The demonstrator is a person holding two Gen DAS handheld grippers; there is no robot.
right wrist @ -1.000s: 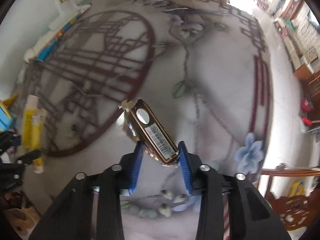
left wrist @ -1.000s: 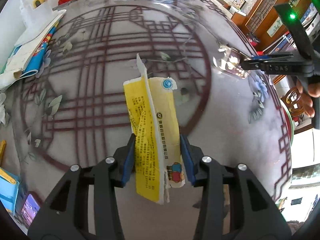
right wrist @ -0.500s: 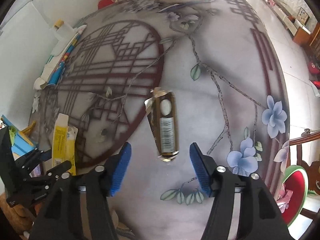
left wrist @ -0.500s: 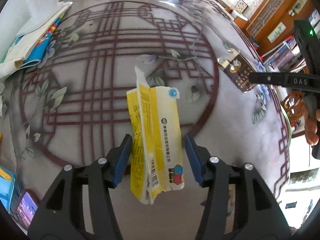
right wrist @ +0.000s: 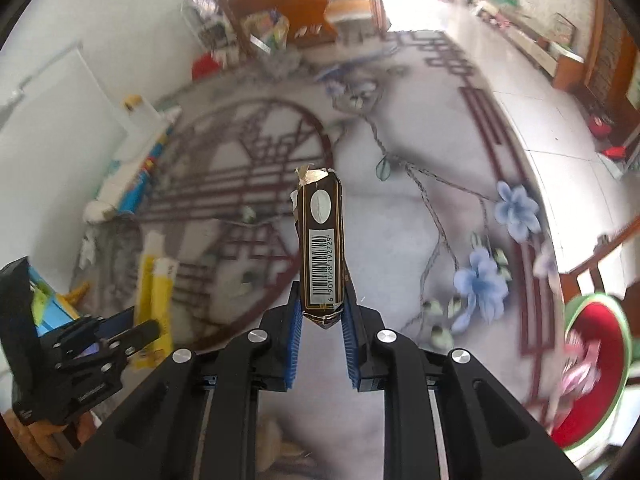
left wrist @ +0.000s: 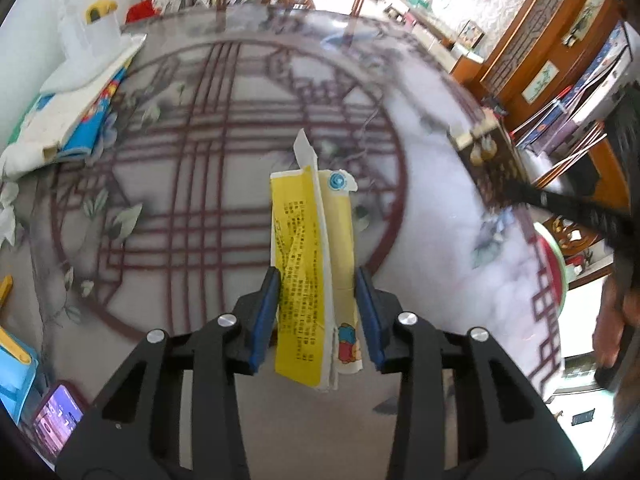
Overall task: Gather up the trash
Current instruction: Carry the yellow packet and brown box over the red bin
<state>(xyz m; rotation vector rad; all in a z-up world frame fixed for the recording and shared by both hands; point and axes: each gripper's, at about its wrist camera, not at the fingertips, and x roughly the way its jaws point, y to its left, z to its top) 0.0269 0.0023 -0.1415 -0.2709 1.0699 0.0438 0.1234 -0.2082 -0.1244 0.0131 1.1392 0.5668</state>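
A flattened yellow and cream packet [left wrist: 308, 220] stands between the blue pads of my left gripper [left wrist: 316, 278]. Its jaws are closing and the pads press on both edges of the packet, which hangs just above the patterned table [left wrist: 200, 200]. My right gripper [right wrist: 322, 300] is shut on the lower end of a dark brown cigarette box [right wrist: 322, 240] with a barcode, held upright above the table. In the right wrist view, the yellow packet [right wrist: 156, 280] and left gripper [right wrist: 136, 322] show at the lower left. The left wrist view has the brown box [left wrist: 484, 160] blurred at the right.
A pile of white cloth and colourful books [left wrist: 72, 100] lies at the table's left edge. A lit phone [left wrist: 56, 416] and a blue box [left wrist: 12, 372] sit at the near left. A red and green stool [right wrist: 592, 376] and a wooden chair [right wrist: 600, 264] stand off to the right.
Both grippers opened around their items half a second ago and have closed on them again. The right gripper rolled and rose, so the brown box now stands upright. The left rose with the packet.
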